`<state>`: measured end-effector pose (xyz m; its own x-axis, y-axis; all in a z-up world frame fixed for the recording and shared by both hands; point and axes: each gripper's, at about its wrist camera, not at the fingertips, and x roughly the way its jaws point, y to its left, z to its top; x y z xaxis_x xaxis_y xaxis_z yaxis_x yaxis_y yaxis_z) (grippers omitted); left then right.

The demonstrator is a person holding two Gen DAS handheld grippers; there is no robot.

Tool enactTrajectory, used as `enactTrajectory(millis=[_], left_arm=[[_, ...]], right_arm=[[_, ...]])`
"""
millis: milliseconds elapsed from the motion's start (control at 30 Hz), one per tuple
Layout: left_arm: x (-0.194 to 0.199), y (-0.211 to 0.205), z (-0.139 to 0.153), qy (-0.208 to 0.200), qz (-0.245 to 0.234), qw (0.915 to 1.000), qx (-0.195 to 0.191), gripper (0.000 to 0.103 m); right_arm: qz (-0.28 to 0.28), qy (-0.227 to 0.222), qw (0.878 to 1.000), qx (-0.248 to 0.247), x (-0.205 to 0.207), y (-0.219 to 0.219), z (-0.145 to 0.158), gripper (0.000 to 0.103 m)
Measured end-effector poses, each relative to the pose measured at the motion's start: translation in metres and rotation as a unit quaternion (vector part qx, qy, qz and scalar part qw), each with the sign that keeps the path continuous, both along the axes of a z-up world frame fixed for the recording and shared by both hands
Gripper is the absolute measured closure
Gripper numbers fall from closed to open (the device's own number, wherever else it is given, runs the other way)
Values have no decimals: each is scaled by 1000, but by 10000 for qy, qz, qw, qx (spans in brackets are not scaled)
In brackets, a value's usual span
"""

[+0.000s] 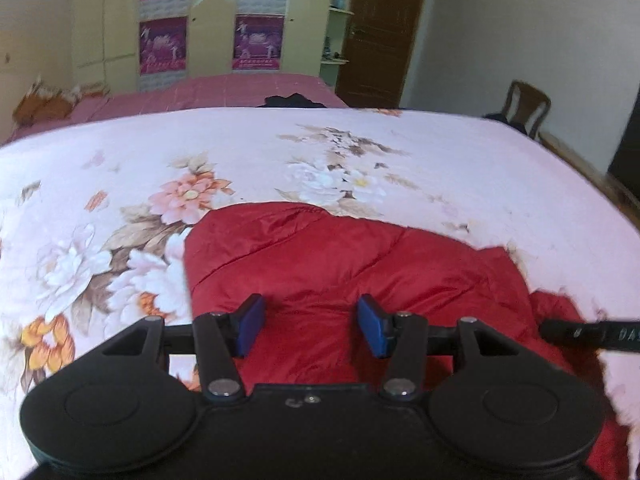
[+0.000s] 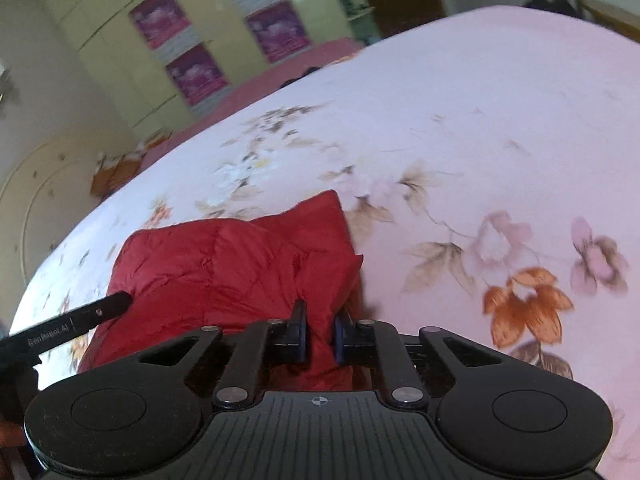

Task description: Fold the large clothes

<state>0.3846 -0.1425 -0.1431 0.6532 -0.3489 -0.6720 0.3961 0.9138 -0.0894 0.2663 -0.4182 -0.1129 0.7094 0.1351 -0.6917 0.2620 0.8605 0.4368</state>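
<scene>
On the bed, the red puffer jacket looks light, slippery — right gripper jaws pinch its near edge, left gripper jaws released.

A home bedroom: a bed with a floral sheet, a yellow wardrobe, a wooden door, perhaps a chair.

Red jacket, pink floral bedsheet

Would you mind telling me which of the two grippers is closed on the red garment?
The right gripper: its fingers pinch a fold of the red garment, whereas the left gripper stands open above it.
</scene>
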Motion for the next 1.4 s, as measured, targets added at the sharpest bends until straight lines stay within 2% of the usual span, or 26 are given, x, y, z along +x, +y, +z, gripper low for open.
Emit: enactTrajectory(millis=[100,133,267,367,400,433,467,500,533,667,700,733,800,967,1100,1167,1233,1400], left_arm=[[2,-10,-15,-53,-155,9994,320,51],[2,-12,-19,-92,-180,9990,394,51],[1,-10,-22,-73,-188,9989,430,51],[0,-5,-16,-46,-160,9991,382,51],[1,-3,-13,-24,-129,9993,358,51],[1,-1,-9,-2,-81,9995,312,51],[1,2,-5,6,-26,9997,254,51],[0,5,-1,-2,21,9998,202,51],[-1,7,3,-17,47,9999,149,51],[8,4,5,-42,164,9997,195,44],[13,3,3,10,202,9996,213,44],[18,2,-1,101,231,9995,179,42],[23,1,-7,197,274,9993,151,40],[27,-2,-18,318,290,9988,214,40],[29,-3,-21,392,322,9985,215,40],[28,-5,-21,386,315,9984,284,40],[26,-4,-17,400,336,9981,312,40],[20,3,-5,478,428,9978,161,40]], right_arm=[[10,216,9998,22,6,1,-19,91],[104,221,9996,-129,8,4,-20,91],[301,304,9987,-291,13,2,-7,91],[364,104,9981,-496,8,-1,16,90],[408,0,9974,-601,7,-1,24,86],[433,-78,9965,-709,7,0,32,72],[425,-174,9955,-832,8,1,38,63],[437,-325,9941,-939,9,2,46,48],[485,-426,9930,-993,12,4,52,47],[856,-541,9902,-959,38,16,54,47],[986,-523,9887,-1003,45,23,50,50],[1140,-463,9868,-1050,54,30,44,59],[1353,-288,9845,-1075,69,41,29,64],[1508,151,9776,-1460,86,54,-14,64],[1479,188,9768,-1538,88,54,-31,64],[1526,210,9752,-1591,87,54,-29,64],[1549,226,9773,-1428,88,49,-26,64],[1458,92,9823,-1172,74,43,0,64]])
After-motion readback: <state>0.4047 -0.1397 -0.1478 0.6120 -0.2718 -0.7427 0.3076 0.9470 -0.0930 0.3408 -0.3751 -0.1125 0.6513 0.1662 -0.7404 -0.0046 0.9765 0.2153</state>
